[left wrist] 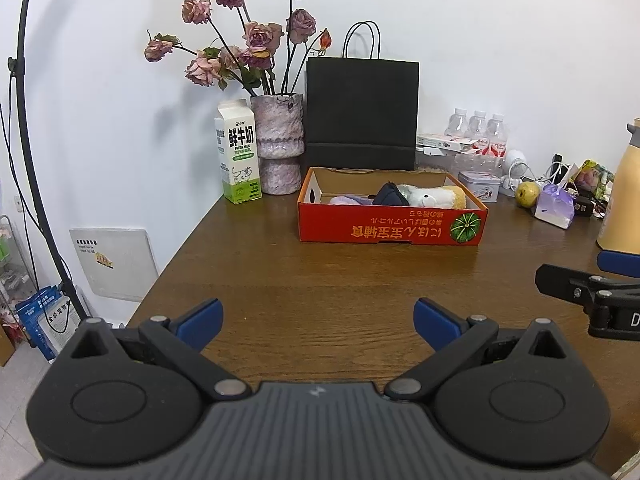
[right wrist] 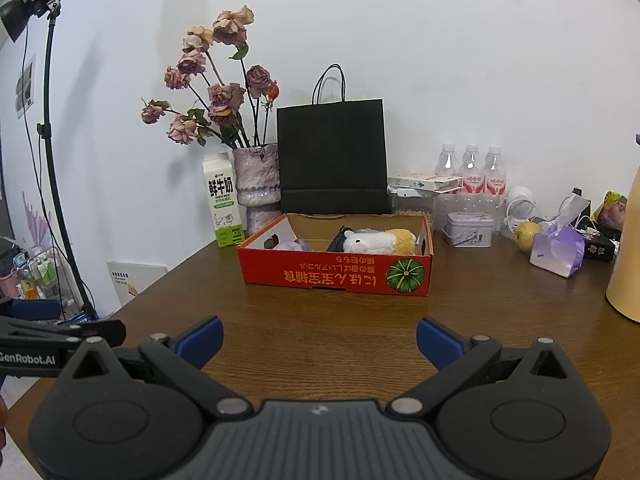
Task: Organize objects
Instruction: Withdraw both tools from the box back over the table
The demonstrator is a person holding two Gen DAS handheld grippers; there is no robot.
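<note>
A red cardboard box (left wrist: 390,227) (right wrist: 336,278) sits on the brown wooden table (left wrist: 320,280) (right wrist: 340,328), ahead of both grippers. Inside it lie a white and yellow plush toy (left wrist: 434,197) (right wrist: 380,241), a dark pouch (left wrist: 390,195) (right wrist: 338,243) and a pale purple item (left wrist: 350,199) (right wrist: 290,245). My left gripper (left wrist: 318,324) is open and empty above the table's near part. My right gripper (right wrist: 320,342) is open and empty too. Each shows at the edge of the other's view: the right gripper (left wrist: 592,288) and the left gripper (right wrist: 60,336).
Behind the box stand a milk carton (left wrist: 238,156) (right wrist: 222,200), a vase of dried roses (left wrist: 278,144) (right wrist: 258,184) and a black paper bag (left wrist: 362,114) (right wrist: 332,156). At back right are water bottles (right wrist: 472,170), a tin (right wrist: 470,230), a pear (right wrist: 526,234), a purple tissue pack (right wrist: 558,250) and a yellow jug (left wrist: 624,196).
</note>
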